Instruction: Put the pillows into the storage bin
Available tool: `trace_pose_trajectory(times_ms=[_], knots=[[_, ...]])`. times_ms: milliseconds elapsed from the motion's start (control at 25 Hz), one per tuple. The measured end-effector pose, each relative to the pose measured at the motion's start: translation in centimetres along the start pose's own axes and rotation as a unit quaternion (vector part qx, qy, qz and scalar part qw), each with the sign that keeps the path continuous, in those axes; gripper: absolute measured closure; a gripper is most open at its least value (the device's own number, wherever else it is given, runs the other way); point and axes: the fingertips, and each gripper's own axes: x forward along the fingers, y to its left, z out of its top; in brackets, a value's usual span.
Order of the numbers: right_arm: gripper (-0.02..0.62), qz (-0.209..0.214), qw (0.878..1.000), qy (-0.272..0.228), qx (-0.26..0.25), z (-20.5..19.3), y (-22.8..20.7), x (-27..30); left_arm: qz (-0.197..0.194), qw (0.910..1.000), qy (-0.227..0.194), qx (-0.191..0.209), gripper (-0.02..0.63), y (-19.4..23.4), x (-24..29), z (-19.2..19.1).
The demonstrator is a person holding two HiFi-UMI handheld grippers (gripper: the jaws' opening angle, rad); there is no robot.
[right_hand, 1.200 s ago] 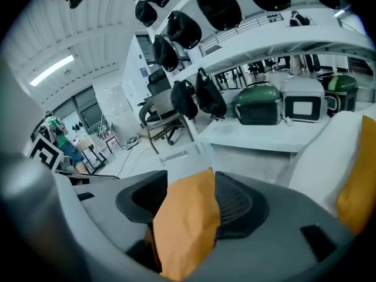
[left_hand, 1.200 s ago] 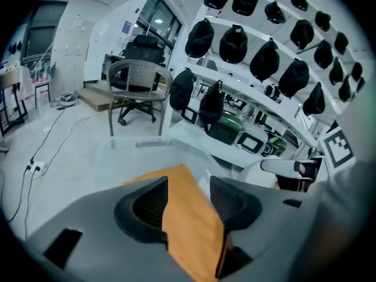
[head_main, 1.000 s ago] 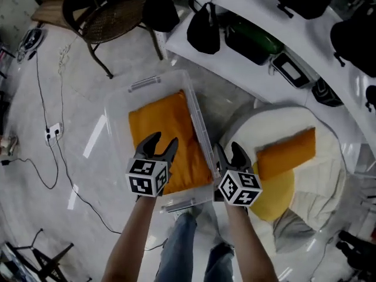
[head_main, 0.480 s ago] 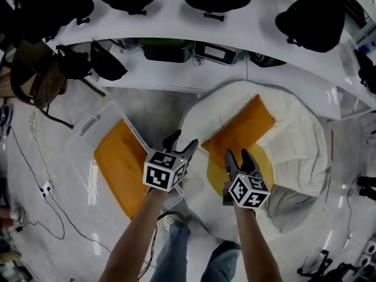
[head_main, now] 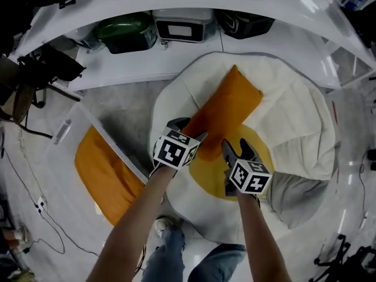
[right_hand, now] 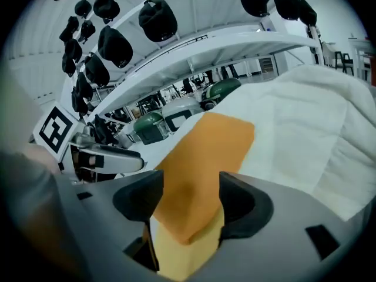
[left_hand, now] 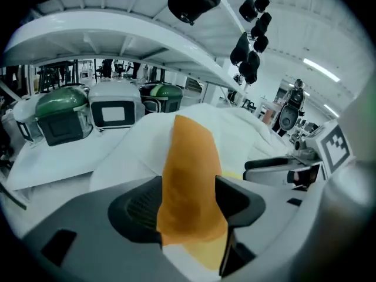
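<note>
An orange pillow (head_main: 232, 104) lies slanted on a white beanbag (head_main: 294, 134), over a yellow pillow (head_main: 208, 172). My left gripper (head_main: 187, 128) is at the orange pillow's near left end. Its jaws have just been opening and stand open, with the pillow (left_hand: 188, 157) showing between them. My right gripper (head_main: 234, 151) is at the near right corner. Its jaws have also just been opening and are open around the orange corner (right_hand: 202, 157), with the yellow pillow (right_hand: 182, 257) below. The clear storage bin (head_main: 111, 148) stands on the floor to the left, and another orange pillow (head_main: 103, 178) lies in it.
A white curved shelf behind the beanbag carries a green case (head_main: 126, 31) and a black-and-white case (head_main: 185, 25). A dark chair (head_main: 23, 87) stands at the far left. Cables (head_main: 29, 216) run across the floor. A grey cloth (head_main: 294, 195) lies at the beanbag's near right.
Both grippers have swung right, from over the bin to the orange pillow on the beanbag. The bin has slid to the left of the view.
</note>
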Motion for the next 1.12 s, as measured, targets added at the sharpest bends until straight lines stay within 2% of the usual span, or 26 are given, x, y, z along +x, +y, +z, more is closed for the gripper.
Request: trace_pose_trajectory(times_ms=[160,280,440,520,560,640,760,920,1120], knots=[[0.288,0.024,1.0,0.011,0.007,-3.0,-1.6,3.6,0.008,0.9995,0.014,0.029,0.323,1.1,3.8,-1.3],[0.275,0.043,0.998,0.005,0.045,-4.3,-2.7,5.8,0.006,0.9988,0.024,0.043,0.313,1.7,5.7,-2.2],[0.279,0.088,0.992,0.004,0.089,-5.3,-2.9,7.7,-0.018,0.9998,0.003,-0.001,0.31,2.1,6.7,-3.0],[0.285,0.099,0.99,-0.001,0.1,-5.1,-2.5,8.0,-0.032,0.9993,-0.008,-0.019,0.33,2.1,6.5,-3.0],[0.309,0.1,0.99,-0.002,0.098,-5.0,-2.3,7.9,-0.036,0.9991,-0.011,-0.02,0.357,1.9,6.3,-3.0],[0.394,0.088,0.993,-0.007,0.081,-4.7,-2.2,7.2,-0.037,0.9992,-0.011,-0.013,0.416,1.0,6.0,-2.7],[0.456,0.067,0.996,-0.014,0.062,-3.8,-2.0,5.4,-0.043,0.9988,-0.008,-0.022,0.448,-0.5,5.0,-2.2],[0.474,0.065,0.997,-0.023,0.022,-1.1,0.1,2.0,-0.047,0.9972,-0.03,-0.049,0.457,-1.6,1.4,-0.5],[0.474,0.072,0.997,-0.023,-0.027,3.8,4.4,-3.7,-0.042,0.992,-0.07,-0.096,0.457,-3.3,-5.5,2.8]])
